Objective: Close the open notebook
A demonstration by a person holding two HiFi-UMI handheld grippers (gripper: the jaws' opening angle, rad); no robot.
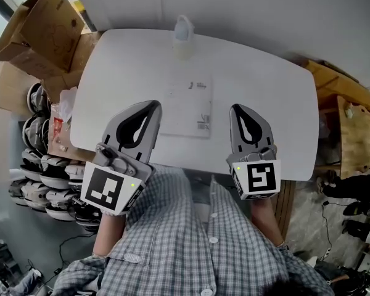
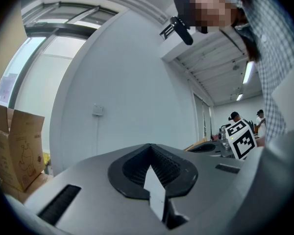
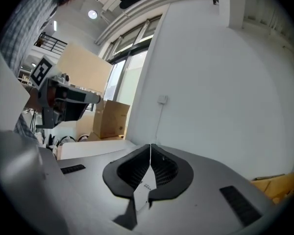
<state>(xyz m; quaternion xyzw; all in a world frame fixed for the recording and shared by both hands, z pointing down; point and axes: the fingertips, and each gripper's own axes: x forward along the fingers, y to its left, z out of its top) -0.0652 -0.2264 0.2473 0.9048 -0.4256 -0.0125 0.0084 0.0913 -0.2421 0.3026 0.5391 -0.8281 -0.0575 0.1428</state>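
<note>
Hovering in the lower half of the head view, the left gripper (image 1: 154,105) and right gripper (image 1: 235,108) are both holding their jaws fully together, gripping nothing. The flat white paper notebook (image 1: 188,106) is lying mid-frame on the white oval table (image 1: 265,91), apparently closed. With nothing pressing on it, its cover may be springing back open.

Holds a gripper in each hand, both out in front of the chest, side by side and well apart. Points the left gripper (image 1: 154,106) forward and a bit to the right, jaws shut, tips touching, nothing between. Points the right gripper (image 1: 237,108) forward too, leaning a little to the left, jaws shut and empty as well. Carries a left cube (image 1: 108,189) at the back of one and a right cube (image 1: 257,179) at the back of the other. Bends both forearms (image 1: 106,230) back to the body, with checked sleeves (image 1: 128,259) pushed up near the elbows.
</note>
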